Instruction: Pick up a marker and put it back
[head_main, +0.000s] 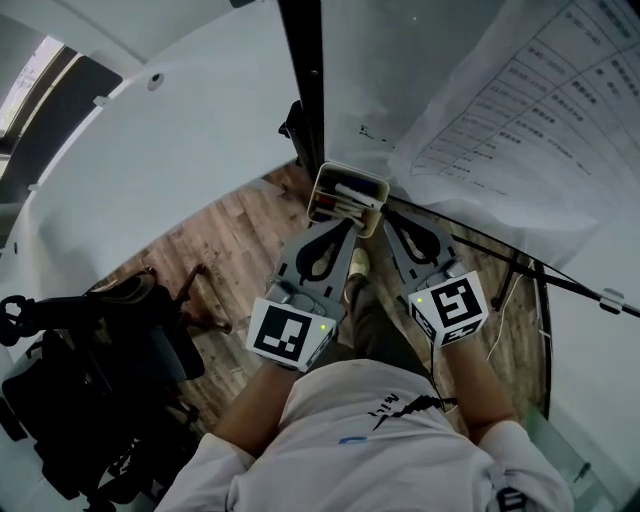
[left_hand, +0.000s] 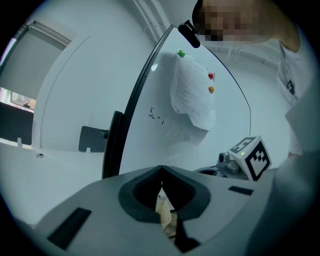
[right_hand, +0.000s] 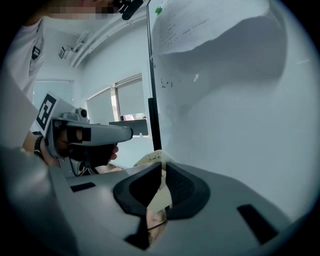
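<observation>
A cream marker tray (head_main: 328, 172) hangs at the whiteboard's lower edge, with several markers (head_main: 357, 189) lying in it, one white with a dark cap. My left gripper (head_main: 350, 222) is just short of the tray's near rim, its jaws shut and empty. My right gripper (head_main: 388, 214) is beside it to the right, also shut with nothing between the jaws. In the left gripper view the gripper (left_hand: 161, 169) has its tips touching, and a bit of tray (left_hand: 165, 211) shows below them. In the right gripper view the gripper (right_hand: 164, 165) has its tips almost touching above the tray's rim (right_hand: 148, 159).
The whiteboard (head_main: 200, 130) has a black frame post (head_main: 303, 80) and a printed sheet (head_main: 520, 100) pinned at the right. A black chair with a bag (head_main: 90, 370) stands on the wooden floor (head_main: 240, 250) to the left. A stand bar (head_main: 520, 265) runs lower right.
</observation>
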